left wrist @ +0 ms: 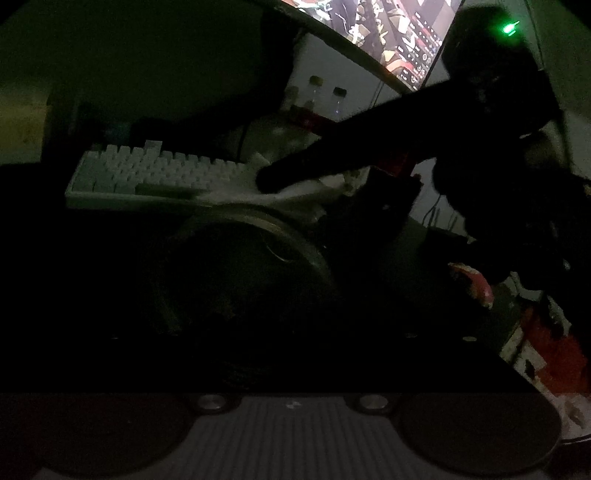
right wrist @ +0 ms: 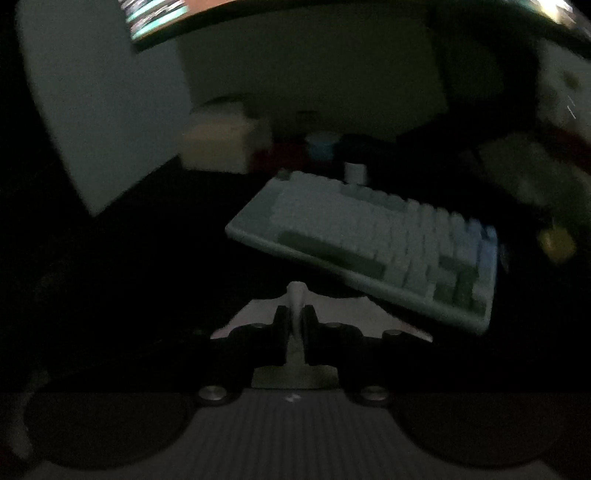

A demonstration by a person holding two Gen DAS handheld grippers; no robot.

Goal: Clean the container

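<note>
Black murk swallows the left gripper point(left wrist: 236, 280); can't tell its grip. Round container point(left wrist: 258, 236) sits before the keyboard point(left wrist: 155, 173). Right gripper point(right wrist: 295, 321) pinches a white cloth point(right wrist: 296, 295). Monitor point(left wrist: 388, 33) glows above.

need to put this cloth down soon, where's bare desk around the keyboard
Likeliest bare: the dark desk left of the keyboard, though it is too dim to be sure. Crowded: a box and bottles behind the keyboard, the container in front of it, red clutter right of the container.
</note>
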